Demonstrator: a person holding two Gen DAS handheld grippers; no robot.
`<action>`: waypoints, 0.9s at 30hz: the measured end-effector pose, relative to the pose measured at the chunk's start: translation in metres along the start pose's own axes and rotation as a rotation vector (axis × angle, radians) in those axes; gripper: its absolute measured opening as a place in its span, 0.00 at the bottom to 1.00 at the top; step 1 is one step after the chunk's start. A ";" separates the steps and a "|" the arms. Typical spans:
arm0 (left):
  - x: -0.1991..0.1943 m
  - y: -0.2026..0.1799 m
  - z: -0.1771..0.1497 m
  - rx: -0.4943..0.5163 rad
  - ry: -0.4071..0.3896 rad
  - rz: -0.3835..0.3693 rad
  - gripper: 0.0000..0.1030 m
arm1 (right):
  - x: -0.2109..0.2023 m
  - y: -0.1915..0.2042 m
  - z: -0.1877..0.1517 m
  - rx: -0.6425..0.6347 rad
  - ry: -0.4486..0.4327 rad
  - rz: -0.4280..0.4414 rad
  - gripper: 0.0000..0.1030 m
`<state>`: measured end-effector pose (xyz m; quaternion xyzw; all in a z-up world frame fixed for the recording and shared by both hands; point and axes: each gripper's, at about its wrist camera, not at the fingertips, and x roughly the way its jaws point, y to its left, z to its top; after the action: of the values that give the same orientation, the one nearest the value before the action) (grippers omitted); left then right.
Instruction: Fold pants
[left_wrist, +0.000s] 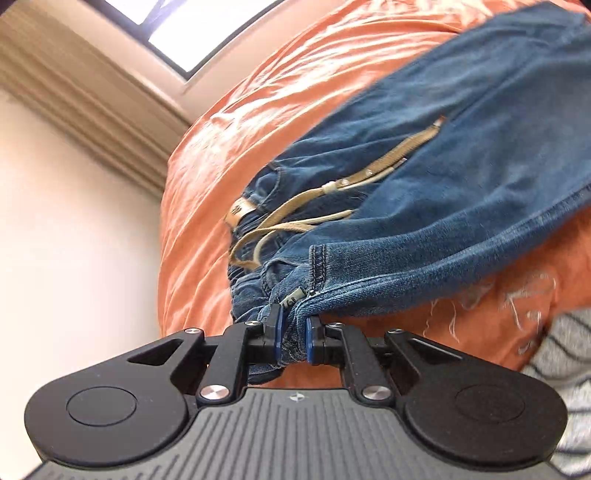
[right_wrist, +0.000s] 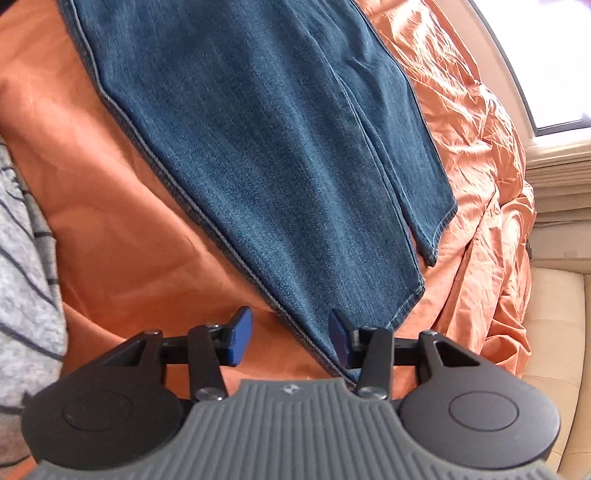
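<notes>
Blue denim pants (left_wrist: 461, 147) lie on an orange bedsheet (left_wrist: 258, 110); their bunched waistband shows a tan drawstring (left_wrist: 295, 225). In the left wrist view my left gripper (left_wrist: 293, 338) is shut on a fold of denim at the waist, which bulges between the blue pads (left_wrist: 277, 332). In the right wrist view the pant legs (right_wrist: 277, 147) stretch away across the sheet (right_wrist: 110, 221), two hems side by side. My right gripper (right_wrist: 291, 341) stands open astride the near leg's seamed edge, with the pads not pressing the cloth.
A grey striped garment (right_wrist: 22, 277) lies at the left edge of the right wrist view, and the same garment (left_wrist: 569, 350) appears at the right of the left wrist view. A window (left_wrist: 192, 33) and beige curtain (left_wrist: 74, 96) lie beyond the bed. The bed's edge drops to a pale floor (right_wrist: 554, 332).
</notes>
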<state>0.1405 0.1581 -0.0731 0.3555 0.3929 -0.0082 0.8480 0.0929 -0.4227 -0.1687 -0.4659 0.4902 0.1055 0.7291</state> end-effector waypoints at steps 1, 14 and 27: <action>0.000 0.001 0.001 -0.021 0.006 0.004 0.12 | 0.002 0.000 -0.001 0.007 -0.004 -0.006 0.30; -0.008 0.037 0.034 -0.236 -0.010 0.084 0.03 | -0.058 -0.067 0.005 0.227 -0.185 -0.202 0.00; 0.073 0.092 0.146 -0.332 -0.014 0.132 0.03 | -0.001 -0.190 0.117 0.349 -0.166 -0.263 0.00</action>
<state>0.3143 0.1573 -0.0032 0.2355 0.3587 0.1101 0.8965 0.2808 -0.4340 -0.0482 -0.3825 0.3744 -0.0389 0.8438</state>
